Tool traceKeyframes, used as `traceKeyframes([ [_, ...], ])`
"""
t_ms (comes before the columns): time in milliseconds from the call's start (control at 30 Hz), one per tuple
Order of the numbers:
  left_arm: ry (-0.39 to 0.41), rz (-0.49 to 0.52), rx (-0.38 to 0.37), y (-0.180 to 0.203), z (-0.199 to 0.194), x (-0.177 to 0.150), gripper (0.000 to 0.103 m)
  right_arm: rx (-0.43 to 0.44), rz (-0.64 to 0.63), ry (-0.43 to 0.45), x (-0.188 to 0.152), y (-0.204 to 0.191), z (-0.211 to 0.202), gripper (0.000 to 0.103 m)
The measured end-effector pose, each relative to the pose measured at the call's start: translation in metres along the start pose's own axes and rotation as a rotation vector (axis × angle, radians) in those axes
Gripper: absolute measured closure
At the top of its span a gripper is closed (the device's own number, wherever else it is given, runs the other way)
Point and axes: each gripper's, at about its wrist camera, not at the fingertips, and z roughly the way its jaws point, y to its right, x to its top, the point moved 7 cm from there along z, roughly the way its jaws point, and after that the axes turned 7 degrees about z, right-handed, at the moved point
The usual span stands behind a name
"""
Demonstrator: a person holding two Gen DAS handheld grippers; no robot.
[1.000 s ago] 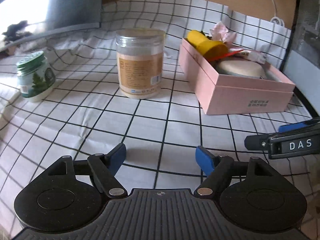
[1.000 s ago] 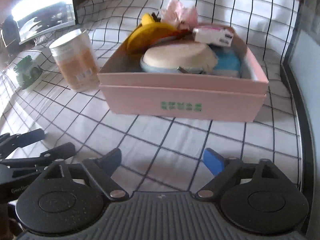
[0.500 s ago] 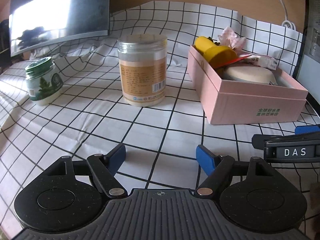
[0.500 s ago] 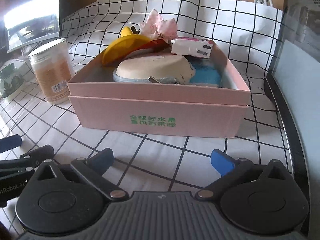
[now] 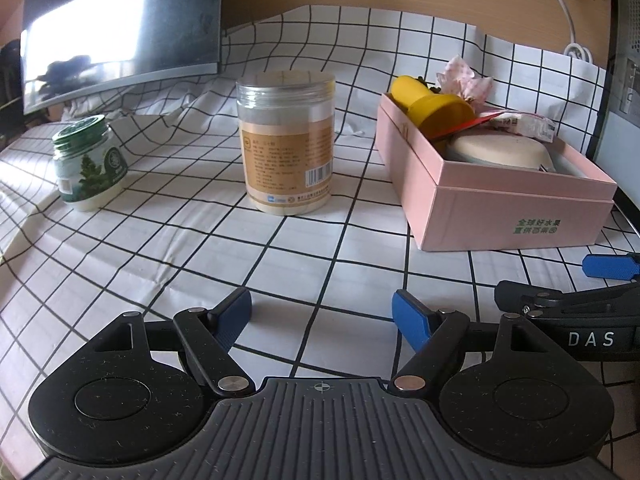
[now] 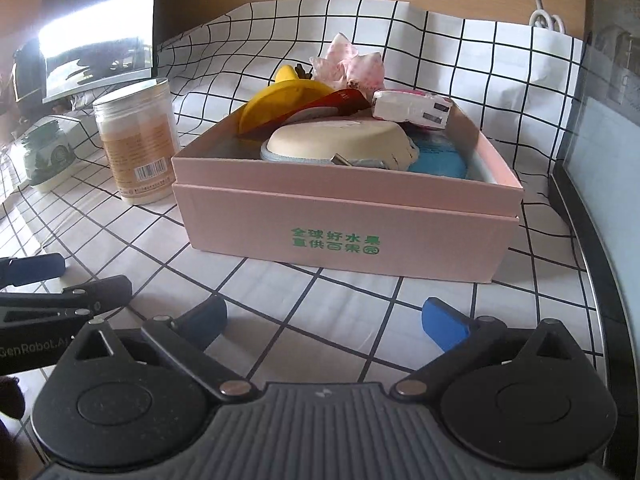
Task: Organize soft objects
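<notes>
A pink box (image 6: pixel 340 236) stands on the checked cloth and holds several soft things: a cream round pouch (image 6: pixel 340 142), a yellow piece (image 6: pixel 280 96), a pink cloth (image 6: pixel 352 62), a white tissue pack (image 6: pixel 412 108) and a blue item (image 6: pixel 438 156). The box also shows in the left wrist view (image 5: pixel 500 216). My left gripper (image 5: pixel 322 312) is open and empty, low over the cloth, left of the box. My right gripper (image 6: pixel 324 318) is open and empty in front of the box.
A tall clear jar with an orange label (image 5: pixel 288 144) and a small green-lidded jar (image 5: pixel 88 164) stand left of the box. A monitor (image 5: pixel 120 32) is at the back left. A dark panel (image 6: pixel 600 200) borders the right side.
Both grippers have tilted up and drawn back slightly, so the box and jars sit lower and nearer level in view. Both stayed open and empty.
</notes>
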Motion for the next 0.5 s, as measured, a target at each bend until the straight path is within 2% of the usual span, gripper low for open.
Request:
traceKeyframes([
  [500,0.000,0.000,-0.002,-0.0001,-0.0003,0.0000,0.021,0.000,0.000,0.000,0.0000,-0.0002,-0.0001,0.000],
])
